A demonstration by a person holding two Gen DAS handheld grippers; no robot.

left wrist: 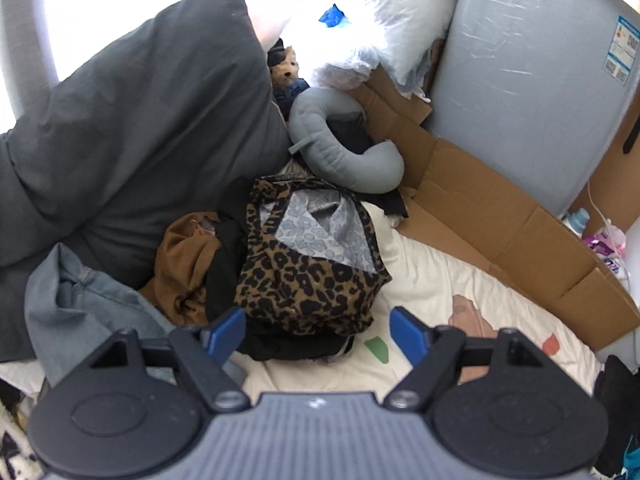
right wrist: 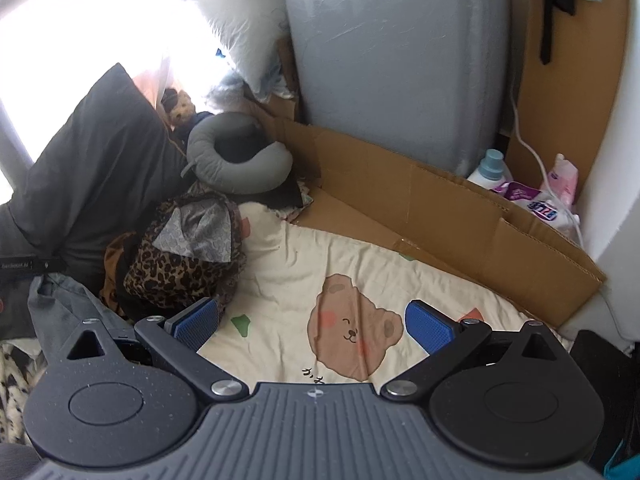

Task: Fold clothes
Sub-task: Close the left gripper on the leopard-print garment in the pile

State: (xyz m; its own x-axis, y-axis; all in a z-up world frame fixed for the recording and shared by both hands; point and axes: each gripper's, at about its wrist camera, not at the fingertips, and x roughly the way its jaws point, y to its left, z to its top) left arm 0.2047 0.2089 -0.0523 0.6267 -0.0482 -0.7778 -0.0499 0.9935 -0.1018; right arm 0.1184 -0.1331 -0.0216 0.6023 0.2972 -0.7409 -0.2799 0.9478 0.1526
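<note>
Bedding: a cream quilt printed with one brown bear face (right wrist: pixel 352 328) covers the bed. From left: dark grey pillow (left wrist: pixel 132 120), crumpled leopard-print garment (left wrist: pixel 308 276) atop a clothes heap, grey neck pillow (left wrist: pixel 340 144), flattened cardboard (right wrist: pixel 440 216), two bottles, labels perhaps unreadable. Left tongs (left wrist: pixel 318 332) and right tongs (right wrist: pixel 314 326) gape wide, holding nothing.

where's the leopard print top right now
The leopard top sits on the clothes pile on the cream blanket, left of centre in both views, between the brown garment and the bear print, below the grey neck pillow.
</note>
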